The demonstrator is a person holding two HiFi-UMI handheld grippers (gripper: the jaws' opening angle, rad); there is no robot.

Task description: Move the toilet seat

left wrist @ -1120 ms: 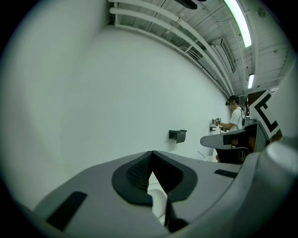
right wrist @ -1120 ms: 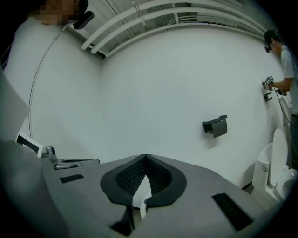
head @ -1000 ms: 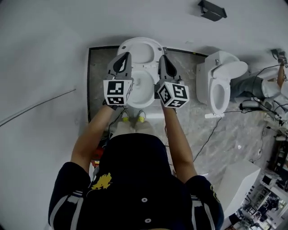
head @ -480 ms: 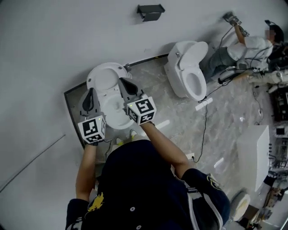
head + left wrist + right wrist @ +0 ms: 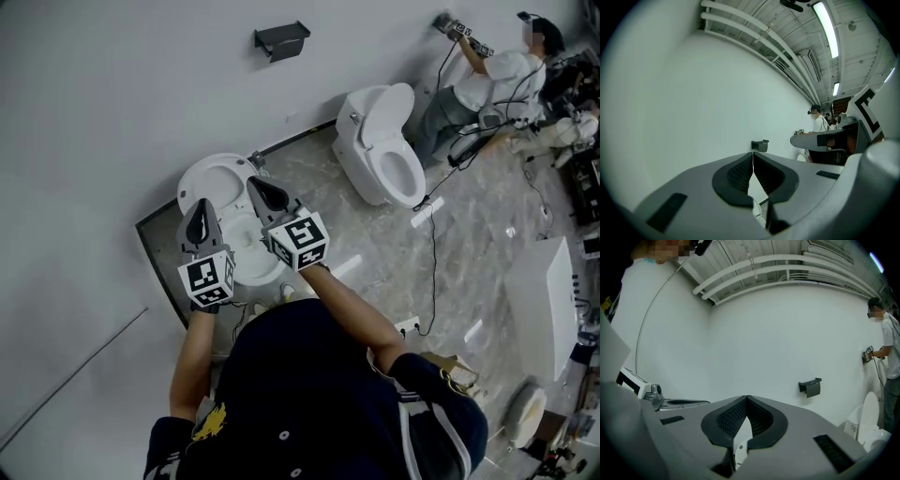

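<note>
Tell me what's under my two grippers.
The near white toilet is below the left gripper and right gripper, whose jaws are shut on nothing. Its open bowl shows between them; the grippers cover parts of its rim.

left claw (image 5: 199,222): jaws together, empty, level | right claw (image 5: 265,195): jaws together, empty, level | forearms extended forward, side by side
</note>
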